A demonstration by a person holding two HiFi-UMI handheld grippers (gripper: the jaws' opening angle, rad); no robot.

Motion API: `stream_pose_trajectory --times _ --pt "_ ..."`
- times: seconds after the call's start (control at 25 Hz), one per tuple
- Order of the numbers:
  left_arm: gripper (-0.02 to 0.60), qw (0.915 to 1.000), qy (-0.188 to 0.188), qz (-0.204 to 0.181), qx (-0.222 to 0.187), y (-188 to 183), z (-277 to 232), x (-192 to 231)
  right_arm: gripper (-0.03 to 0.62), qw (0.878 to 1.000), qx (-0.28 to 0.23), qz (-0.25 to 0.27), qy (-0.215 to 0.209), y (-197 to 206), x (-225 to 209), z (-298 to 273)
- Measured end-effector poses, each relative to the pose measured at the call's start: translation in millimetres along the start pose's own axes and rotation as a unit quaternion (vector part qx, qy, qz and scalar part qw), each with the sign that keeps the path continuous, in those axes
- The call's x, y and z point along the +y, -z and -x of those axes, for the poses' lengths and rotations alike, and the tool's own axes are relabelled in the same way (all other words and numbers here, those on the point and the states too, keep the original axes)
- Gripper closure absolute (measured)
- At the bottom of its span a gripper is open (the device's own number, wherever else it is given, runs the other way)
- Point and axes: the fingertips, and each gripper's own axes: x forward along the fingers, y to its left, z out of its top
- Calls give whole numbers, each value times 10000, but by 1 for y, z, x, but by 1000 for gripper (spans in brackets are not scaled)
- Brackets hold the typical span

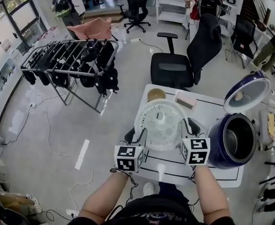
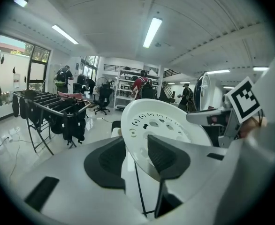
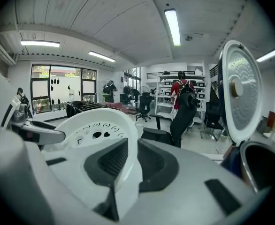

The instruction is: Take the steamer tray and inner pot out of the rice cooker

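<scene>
Nearest, the left gripper (image 1: 137, 136) and right gripper (image 1: 191, 127) are pinched on opposite rims of the tray (image 1: 162, 124), held over the table (image 1: 211, 108). Beyond, at right, the pot (image 1: 237, 139) is seated in the open cooker (image 1: 217, 148).

No readable text, label, brand, number or sign shows in any view.

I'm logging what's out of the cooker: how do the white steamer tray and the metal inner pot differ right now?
The white perforated plastic steamer tray is out, gripped at its rim by the left claw and right claw. The metal inner pot sits in the open dark blue rice cooker, untouched. The tray is shallow and holed, while the pot is deep and solid-walled. Both are round.
</scene>
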Motion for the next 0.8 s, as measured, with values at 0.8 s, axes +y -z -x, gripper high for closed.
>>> stream_pose_trajectory --times 0.8 --pt "431 9967 -55 87 802 68 -107 16 531 9959 834 -276 -213 79 -38 -103"
